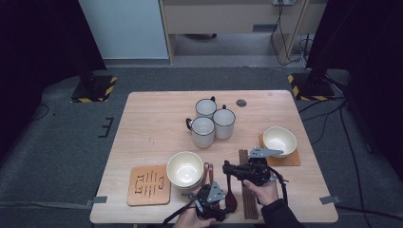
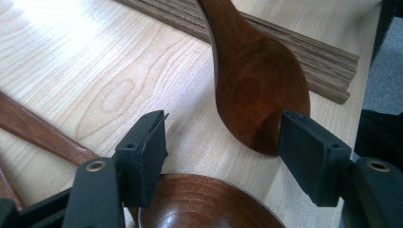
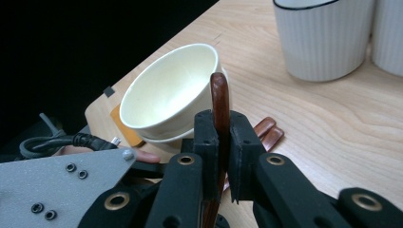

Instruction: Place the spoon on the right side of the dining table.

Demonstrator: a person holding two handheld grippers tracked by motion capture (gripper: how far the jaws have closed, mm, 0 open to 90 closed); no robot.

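Nearest the person's edge of the pale wooden tabletop [image 1: 157,118]: item one, a dark reddish-brown wooden spoon [image 2: 256,85], carved in one piece, lying bowl toward the person just beside a bundle of long dark wooden chopsticks [image 1: 247,190].
Handling, by judgement: light, rigid, not fragile; the polished surface looks smooth and may slide between pads, and the rounded bowl gives a poor seat.
Best hold: the flat, narrow handle, taken across its width near the upper end.
Right claw [image 3: 221,142]: closed tight on that handle, whose rounded tip stands up between the pads.
Left claw [image 2: 223,147]: jaws apart, gripping nothing, hovering at the spoon's bowl; a second brown wooden spoon bowl [image 2: 204,204] sits beneath it.
Beyond, left: a cream ceramic bowl [image 1: 185,169] beside a square orange-brown coaster [image 1: 148,185].
Beyond, right: a second cream bowl [image 1: 279,140] on its own coaster.
Farthest: three white ribbed mugs with dark rims [image 1: 211,121], grouped and touching.
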